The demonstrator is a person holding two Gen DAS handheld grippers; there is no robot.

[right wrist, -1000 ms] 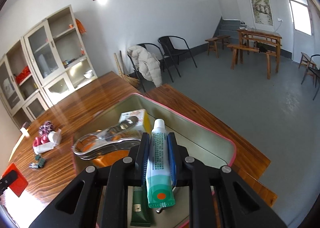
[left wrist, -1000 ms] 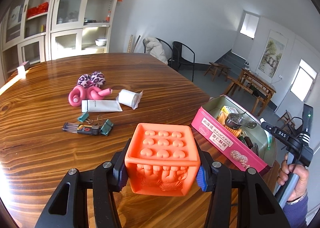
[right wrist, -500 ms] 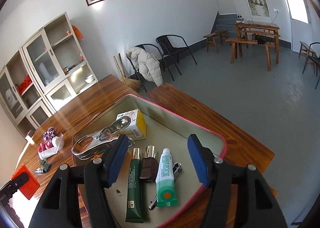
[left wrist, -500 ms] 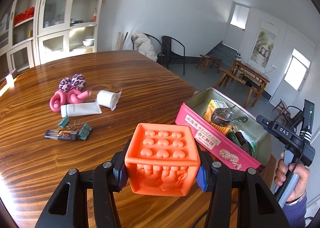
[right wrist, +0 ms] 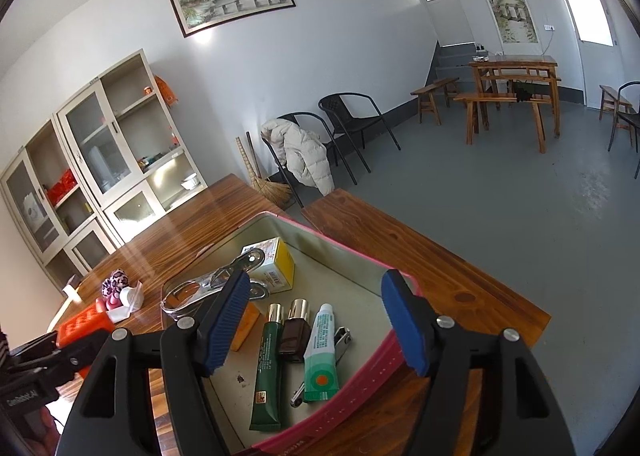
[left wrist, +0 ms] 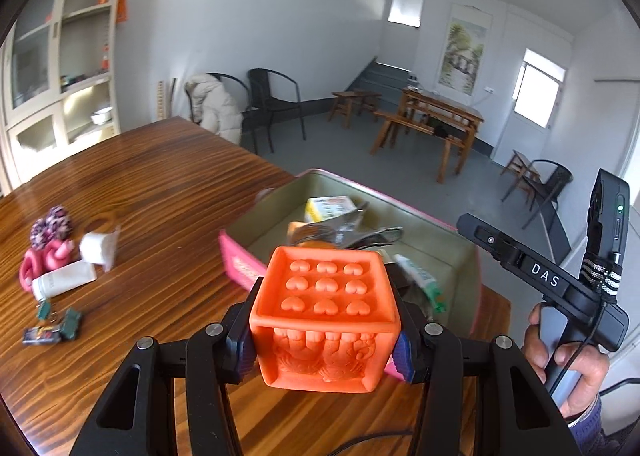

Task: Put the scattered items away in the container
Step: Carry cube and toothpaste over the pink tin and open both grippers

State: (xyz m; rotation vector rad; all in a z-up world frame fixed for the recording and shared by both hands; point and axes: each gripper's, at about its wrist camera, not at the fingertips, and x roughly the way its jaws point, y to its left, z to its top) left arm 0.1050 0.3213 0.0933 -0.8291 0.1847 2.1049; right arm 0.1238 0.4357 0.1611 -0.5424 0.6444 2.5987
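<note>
Orange and rubbery, the cube (left wrist: 325, 316) is sitting clamped between the blue pads of the left gripper (left wrist: 323, 344), its heart-embossed top face showing and its near side pressed with relief figures. That gripper is reaching forward level over the wooden table (left wrist: 160, 184), with the cube hanging in front of the near left corner of the pink tin (left wrist: 236, 262). At the right edge of the left wrist view, a hand (left wrist: 568, 360) is gripping the handle of the right gripper, which is angling up and to the left.

From the right wrist view, the right gripper (right wrist: 316, 320) is standing wide apart and holding nothing, hovering above the near end of the tin. Lying inside the tin below it are a dark green tube (right wrist: 267, 364), a brown bottle (right wrist: 296, 330), a white-and-green tube (right wrist: 322, 352) and nail clippers (right wrist: 342, 340); farther in are a steel clamp (right wrist: 216, 282) and a yellow box (right wrist: 276, 262).

Still on the table, well to the left of the tin, are a white tube (left wrist: 64, 280), a pink toy (left wrist: 42, 258), a white roll (left wrist: 100, 248) and binder clips (left wrist: 60, 322).

Beyond the table, black chairs (right wrist: 352, 132) are standing on the grey floor, one draped with a pale jacket (right wrist: 304, 156), a glass-fronted cabinet (right wrist: 100, 160) is lining the left wall, and wooden benches with a table (right wrist: 516, 96) are filling the far right.
</note>
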